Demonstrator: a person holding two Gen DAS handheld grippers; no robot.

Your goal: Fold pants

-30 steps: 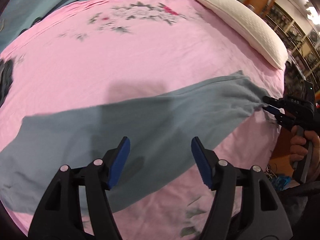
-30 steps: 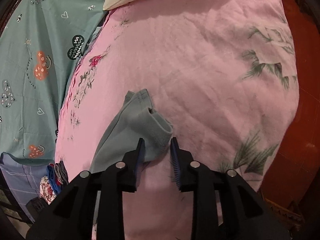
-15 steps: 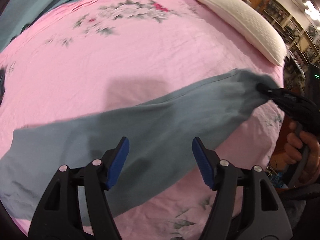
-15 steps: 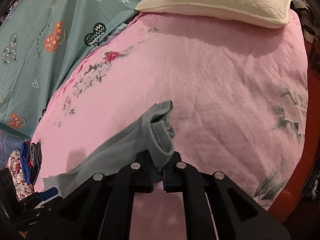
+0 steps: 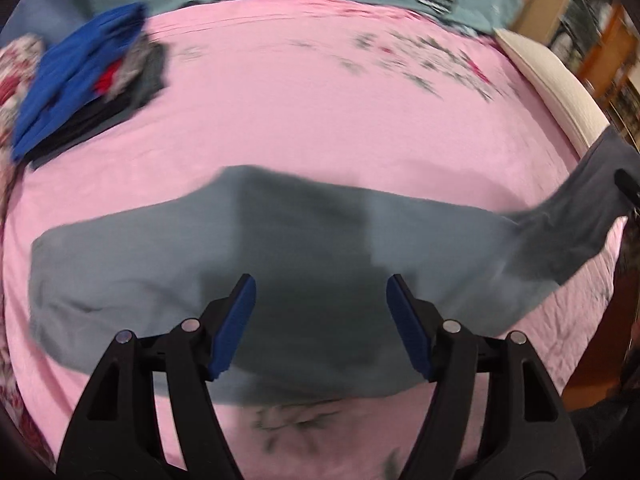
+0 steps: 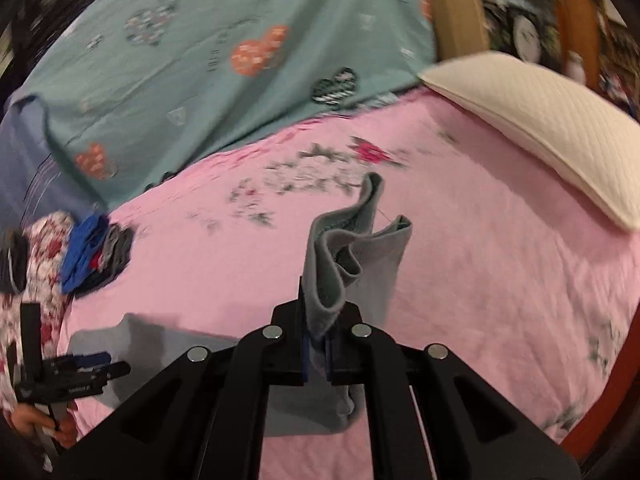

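Grey-green pants (image 5: 304,264) lie stretched across the pink bedspread (image 5: 320,120). My left gripper (image 5: 320,324) is open and empty, hovering just above the middle of the pants. My right gripper (image 6: 318,356) is shut on one end of the pants (image 6: 352,256) and holds it lifted off the bed, the cloth standing up in folds between the jaws. In the left wrist view that raised end (image 5: 588,208) hangs at the far right, with the right gripper's tip (image 5: 626,184) on it. The left gripper (image 6: 90,364) shows at the lower left of the right wrist view.
A pile of folded clothes, blue on top (image 5: 84,72), lies at the bed's far left corner (image 6: 92,256). A white pillow (image 6: 548,120) lies along the head of the bed. A teal patterned sheet (image 6: 200,60) hangs behind. The bed's wooden edge (image 6: 600,412) is at right.
My right gripper has closed on the pants end and lifted it off the bed. My left gripper stayed open and swung left over the pants, bringing the clothes pile into view.
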